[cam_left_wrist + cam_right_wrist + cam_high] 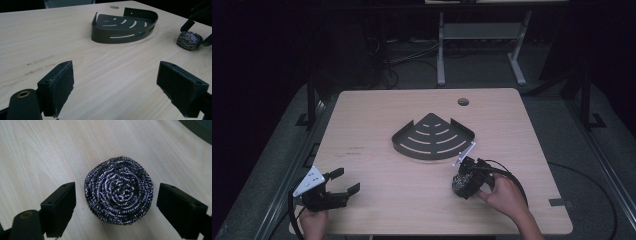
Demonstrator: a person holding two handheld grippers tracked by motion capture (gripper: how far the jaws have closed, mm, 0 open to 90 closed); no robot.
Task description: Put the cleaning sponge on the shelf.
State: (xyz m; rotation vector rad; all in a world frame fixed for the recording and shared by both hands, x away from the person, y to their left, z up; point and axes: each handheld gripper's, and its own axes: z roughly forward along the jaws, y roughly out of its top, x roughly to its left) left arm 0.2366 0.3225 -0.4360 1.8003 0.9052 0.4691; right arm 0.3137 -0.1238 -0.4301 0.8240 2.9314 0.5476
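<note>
The pale wood-grain bench (377, 200) carries everything, with a small round hole (463, 102) near its far edge. At its middle sits the dark metal quarter-round corner tray with slotted floor (432, 136), well ahead of both sets of jaws; in the left gripper view the tray (120, 31) lies beyond the open jaws, slightly to their right.

The left gripper (341, 181), held in a hand (314, 222) at the bench's near left corner, has its jaws spread wide with only bare bench between them.

The right gripper (460, 181), held in the other hand (507, 196), points down at the bench just short of the tray's curved rim. Its jaws stand wide.

The round coiled steel-wool scourer (118, 189) lies flat on the bench between the right jaws, close to both pads but with a sliver of bench showing on each side. From the left gripper view the scourer (189, 40) sits far beyond its right jaw.
</note>
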